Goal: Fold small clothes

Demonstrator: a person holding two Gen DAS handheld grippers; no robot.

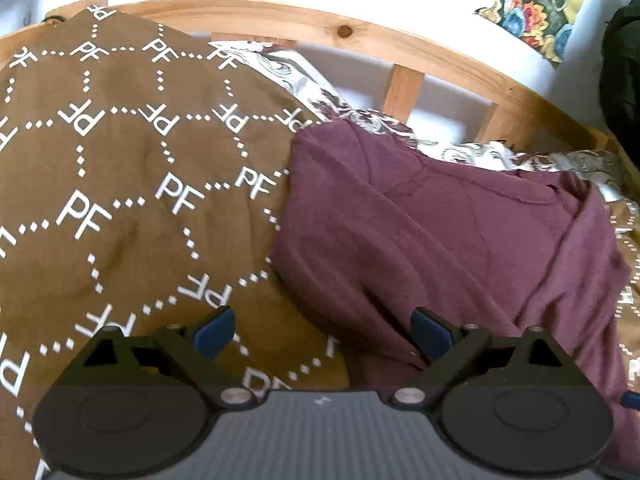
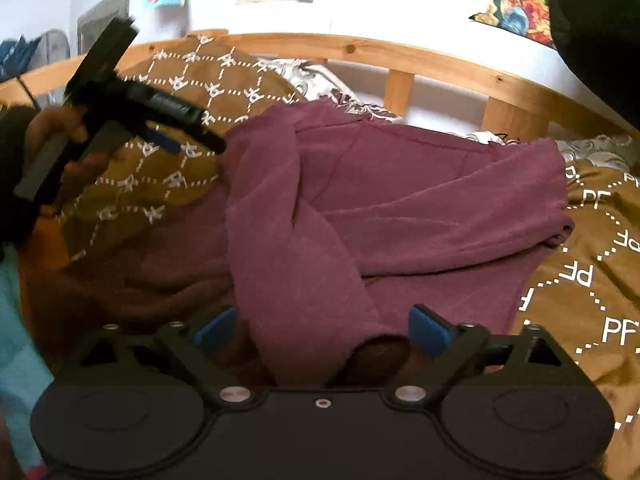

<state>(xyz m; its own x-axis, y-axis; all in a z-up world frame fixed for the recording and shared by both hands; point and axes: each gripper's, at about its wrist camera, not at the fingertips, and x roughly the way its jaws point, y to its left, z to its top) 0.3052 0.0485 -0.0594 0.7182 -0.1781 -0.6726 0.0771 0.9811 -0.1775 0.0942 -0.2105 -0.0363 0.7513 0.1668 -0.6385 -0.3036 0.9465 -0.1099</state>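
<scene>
Underneath everything lies a brown bedspread printed with white dotted hexagons and "PF" letters [image 1: 120, 160], spread over a bed with a curved pale wooden slatted headboard [image 1: 404, 92] that arcs across the upper part of both views. Behind the headboard is a white wall [image 2: 380, 8] with colourful painted pictures [image 1: 536, 4] in the upper right, and a grey-and-white swirl-patterned pillow [image 1: 292, 68] shows beside the rail. On the bedspread rests a partly folded maroon knit garment [image 2: 400, 200], filling the centre of the right wrist view, its long axis running left to right, with a sleeve [image 2: 288, 264] laid diagonally from upper centre down to the bottom centre. The left gripper [image 1: 322, 332] hangs released over the garment's left edge, nothing between its blue pads [image 1: 216, 332]. The right gripper [image 2: 322, 330] stands spread wide, the sleeve's cuff between its pads without being pinched. A hand [image 2: 52, 140] at left holds the other gripper.
</scene>
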